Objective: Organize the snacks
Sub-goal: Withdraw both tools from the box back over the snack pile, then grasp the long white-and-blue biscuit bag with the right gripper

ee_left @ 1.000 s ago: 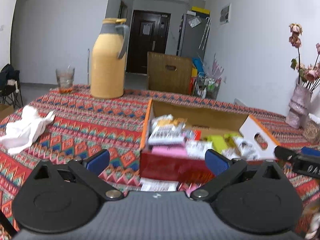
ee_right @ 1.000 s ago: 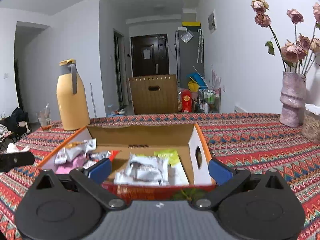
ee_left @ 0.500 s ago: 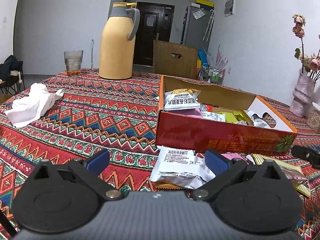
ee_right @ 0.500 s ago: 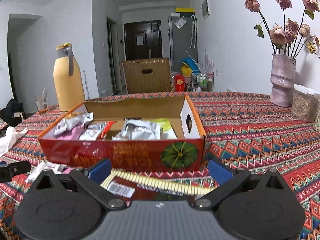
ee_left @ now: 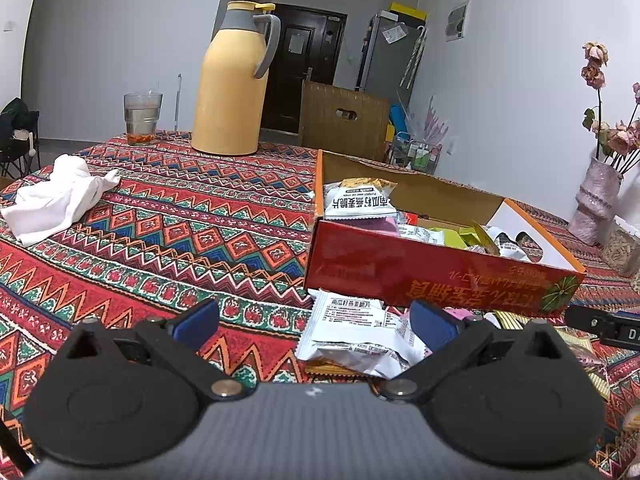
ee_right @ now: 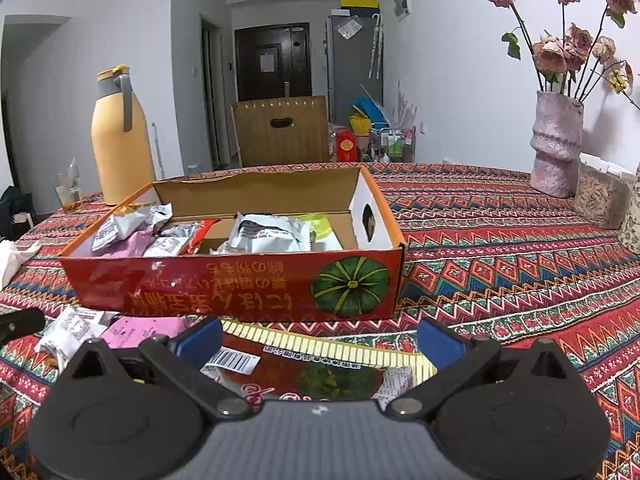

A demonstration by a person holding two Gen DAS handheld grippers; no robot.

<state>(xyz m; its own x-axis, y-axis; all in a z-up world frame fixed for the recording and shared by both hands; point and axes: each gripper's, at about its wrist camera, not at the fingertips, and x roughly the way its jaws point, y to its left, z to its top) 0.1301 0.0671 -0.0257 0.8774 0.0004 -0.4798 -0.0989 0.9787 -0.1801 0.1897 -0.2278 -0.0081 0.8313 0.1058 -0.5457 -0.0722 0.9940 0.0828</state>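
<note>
Both views have dropped from looking over the red snack box [ee_right: 236, 292] into it to sitting low in front of it, level with the loose packets on the patterned tablecloth [ee_left: 168, 232]. That suggests a pickup comes next. The left gripper [ee_left: 316, 322] is spread wide, empty, before a white snack packet [ee_left: 356, 332]; the right gripper [ee_right: 318, 338] gapes empty over a red pumpkin-print packet [ee_right: 320, 376]

Dim, cool indoor light, probably overhead; soft shadows, mild glare on red box [ee_right: 240, 284], strong fisheye warp, dark corner vignetting.
</note>
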